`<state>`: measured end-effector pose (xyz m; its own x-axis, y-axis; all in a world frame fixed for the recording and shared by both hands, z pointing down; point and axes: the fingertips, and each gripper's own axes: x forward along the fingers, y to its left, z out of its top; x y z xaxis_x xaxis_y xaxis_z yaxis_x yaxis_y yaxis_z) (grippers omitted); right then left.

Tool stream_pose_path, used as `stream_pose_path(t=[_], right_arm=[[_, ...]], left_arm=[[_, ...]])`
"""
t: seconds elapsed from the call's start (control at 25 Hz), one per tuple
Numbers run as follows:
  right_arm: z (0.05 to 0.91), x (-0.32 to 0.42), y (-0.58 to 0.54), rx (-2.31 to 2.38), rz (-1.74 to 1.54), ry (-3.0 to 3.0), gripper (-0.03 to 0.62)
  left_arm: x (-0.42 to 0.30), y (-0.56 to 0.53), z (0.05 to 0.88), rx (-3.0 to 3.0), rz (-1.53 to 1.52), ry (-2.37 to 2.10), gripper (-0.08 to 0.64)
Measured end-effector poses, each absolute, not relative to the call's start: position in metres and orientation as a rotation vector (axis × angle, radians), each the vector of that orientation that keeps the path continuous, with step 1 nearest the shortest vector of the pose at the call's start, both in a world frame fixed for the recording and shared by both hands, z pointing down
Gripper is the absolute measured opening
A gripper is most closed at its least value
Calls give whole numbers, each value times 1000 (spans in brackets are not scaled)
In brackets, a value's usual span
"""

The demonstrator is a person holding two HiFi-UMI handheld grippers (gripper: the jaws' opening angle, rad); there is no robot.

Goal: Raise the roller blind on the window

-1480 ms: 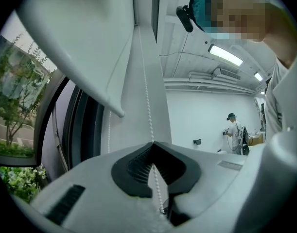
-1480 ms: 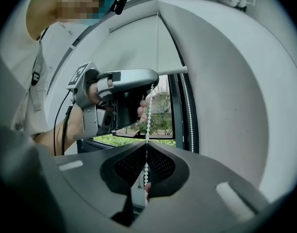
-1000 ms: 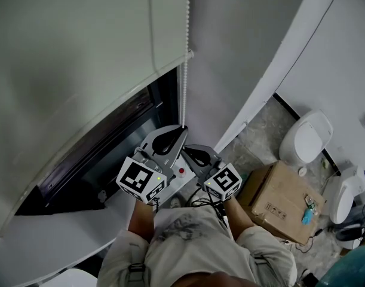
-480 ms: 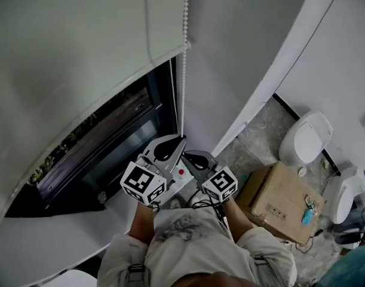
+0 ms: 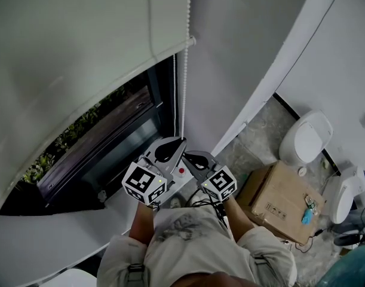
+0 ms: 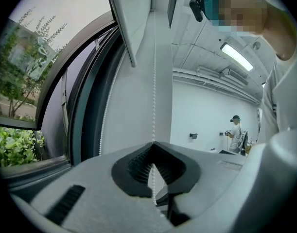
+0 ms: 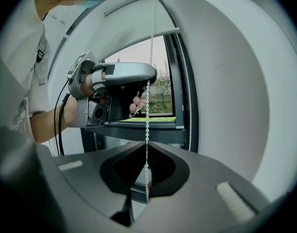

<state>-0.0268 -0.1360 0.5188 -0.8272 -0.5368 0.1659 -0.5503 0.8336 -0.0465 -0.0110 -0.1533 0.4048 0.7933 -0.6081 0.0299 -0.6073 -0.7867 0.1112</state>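
Your left gripper (image 6: 153, 164) and right gripper (image 7: 147, 165) are both clamped on the bead chain (image 5: 184, 70), which hangs at the window (image 5: 110, 136) frame's right edge beside the partly raised roller blind (image 5: 80, 40). The chain is probably light, limp and slick, so pinch between beads and pull straight down.

You are looking down on a grey speckled floor (image 5: 254, 133) that is opening out to your right. A cardboard box (image 5: 275, 196) is sitting directly on it, close by your right side. One white rounded fixture (image 5: 304, 137) is standing on the floor against the wall beyond the box. A second white fixture (image 5: 339, 197) is standing just past the box's far corner. Under the window (image 5: 92, 154), a white sill (image 5: 45, 244) is running off to your left.
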Motion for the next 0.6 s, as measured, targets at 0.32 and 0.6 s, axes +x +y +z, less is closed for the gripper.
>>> stream_pose_path(t=[0.32, 0.6], right_arm=[[465, -16, -124, 836, 34, -2968, 57], [370, -2, -130, 892, -142, -3121, 57]], left_arm=[[-13, -156, 404, 2868, -19, -984, 11], [-13, -154, 405, 2870, -21, -976, 11]])
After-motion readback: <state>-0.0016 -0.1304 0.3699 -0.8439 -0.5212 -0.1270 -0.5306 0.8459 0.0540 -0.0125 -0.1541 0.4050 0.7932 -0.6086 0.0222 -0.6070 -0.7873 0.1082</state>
